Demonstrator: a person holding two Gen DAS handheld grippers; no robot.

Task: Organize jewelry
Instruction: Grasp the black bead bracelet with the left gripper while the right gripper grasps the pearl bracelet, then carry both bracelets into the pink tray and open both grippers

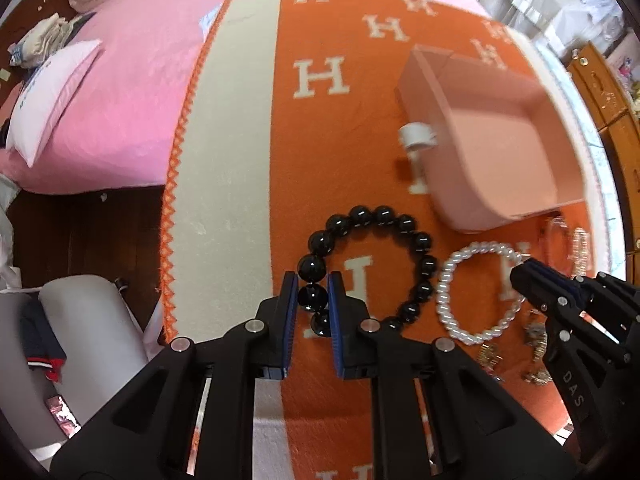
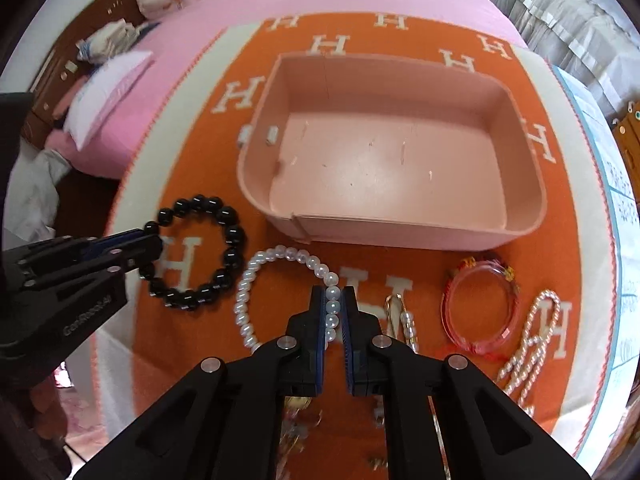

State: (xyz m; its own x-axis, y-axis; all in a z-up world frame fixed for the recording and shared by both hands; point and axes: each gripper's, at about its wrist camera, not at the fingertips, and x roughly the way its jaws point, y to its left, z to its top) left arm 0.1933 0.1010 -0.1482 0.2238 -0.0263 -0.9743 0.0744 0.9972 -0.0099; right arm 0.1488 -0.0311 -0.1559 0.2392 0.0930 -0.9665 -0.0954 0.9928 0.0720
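A black bead bracelet [image 1: 416,240] lies on the orange blanket; my left gripper [image 1: 313,288] is shut on its near-left beads. It also shows in the right wrist view [image 2: 232,236] with the left gripper [image 2: 154,246] on it. A white pearl bracelet [image 2: 280,258] lies beside it; my right gripper [image 2: 333,300] is shut on its right side. In the left wrist view the pearl bracelet [image 1: 442,292] shows with the right gripper [image 1: 520,270] at its far right. An empty pink box [image 2: 400,168] stands just beyond both bracelets.
A pink bangle [image 2: 480,308], a twisted pearl strand [image 2: 532,336] and a gold clip [image 2: 396,308] lie right of the pearl bracelet. Small gold pieces [image 1: 534,344] lie near my right gripper. The blanket [image 1: 224,160] covers a pink bed [image 1: 132,92]; floor lies off its left edge.
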